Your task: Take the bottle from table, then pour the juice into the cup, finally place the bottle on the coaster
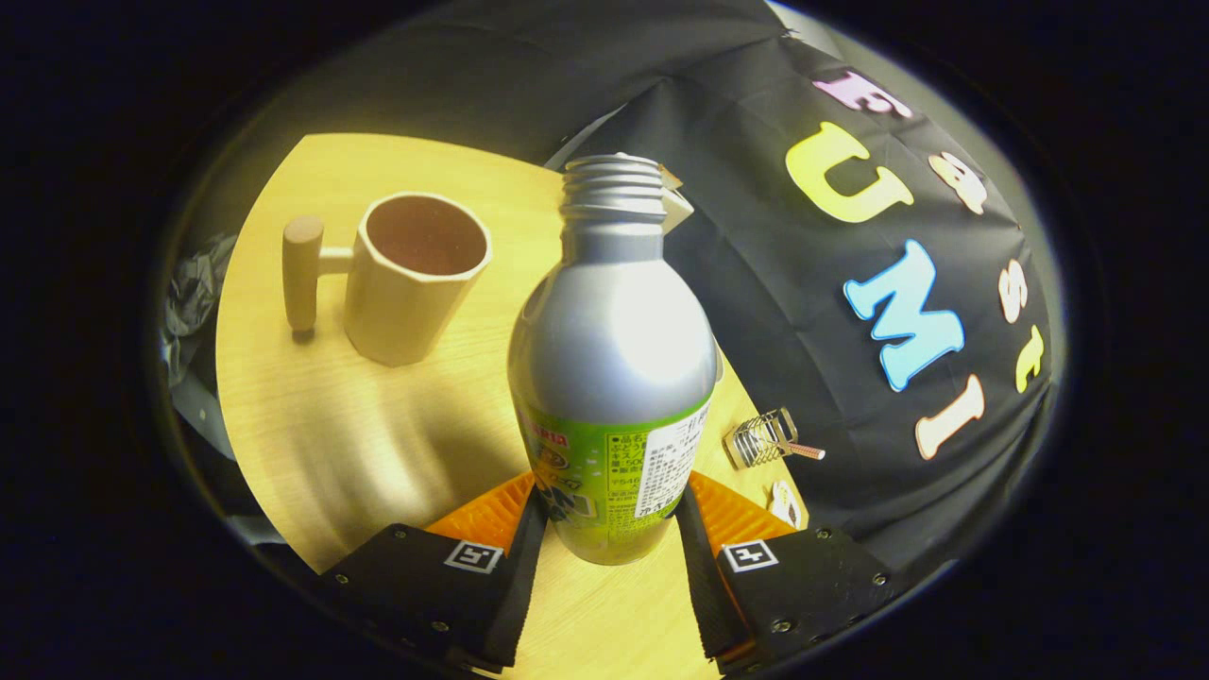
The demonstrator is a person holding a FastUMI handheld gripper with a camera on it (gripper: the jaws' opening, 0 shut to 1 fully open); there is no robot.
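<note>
Bottle [612,349]: brushed, satin metal body with a bright sheen on the shoulder, bare threaded metal neck, glossy printed label wrapped round the lower part; gripper [609,515] fingers pressed on the label from both sides, inner faces ribbed. Cup [408,274]: matt pale wood, peg handle, darker inside. Worktop [331,425]: smooth light wood-grain surface, slight reflection; wall behind is matt cloth.

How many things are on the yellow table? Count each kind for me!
Bottles: 1, the silver bottle held between the fingers of the gripper, cap off.
Cups: 1, the wooden cup with a peg handle, beyond the bottle.
Metal springs: 1, the spring by the black cloth wall.
Total: 3 things on the table.
</note>
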